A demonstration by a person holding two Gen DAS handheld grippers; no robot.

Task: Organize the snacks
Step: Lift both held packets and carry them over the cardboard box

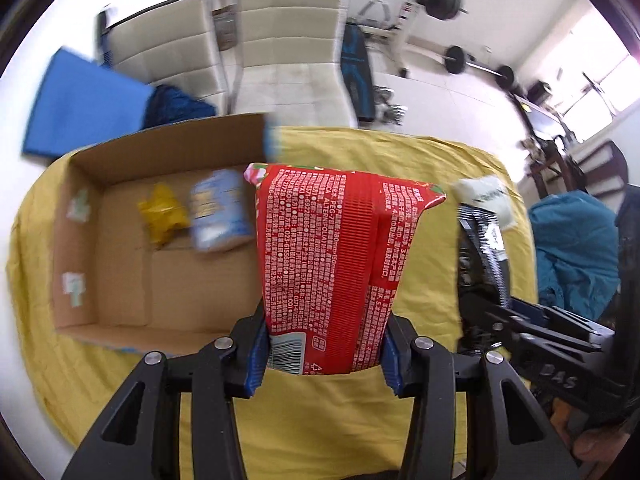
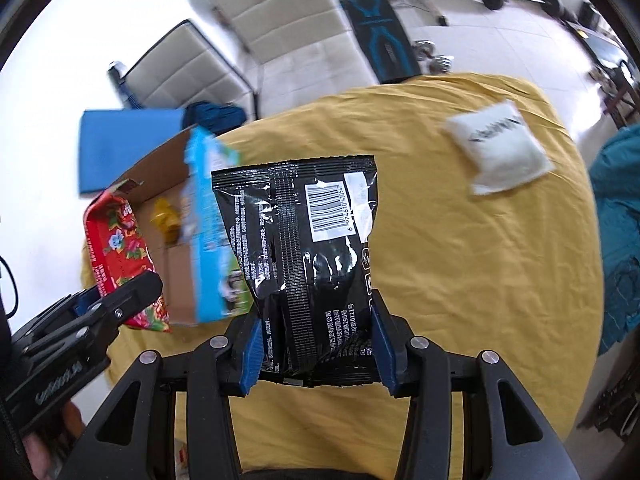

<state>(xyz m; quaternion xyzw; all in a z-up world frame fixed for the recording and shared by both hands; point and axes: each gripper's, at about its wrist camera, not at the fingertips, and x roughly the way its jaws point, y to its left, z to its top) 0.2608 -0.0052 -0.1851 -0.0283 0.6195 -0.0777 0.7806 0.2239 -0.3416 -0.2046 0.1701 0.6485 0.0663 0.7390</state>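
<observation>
A red snack bag (image 1: 326, 268) is held in the left hand-held gripper (image 1: 324, 354) and a black one (image 2: 310, 264) in the right (image 2: 318, 364). Two snacks are already in the cardboard box (image 1: 120, 280); a white packet (image 2: 500, 146) is left on the yellow-covered bench (image 2: 480, 280).

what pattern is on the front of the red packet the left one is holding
Colourful flowers on red, seen best in the right wrist view on the red floral snack packet.
</observation>
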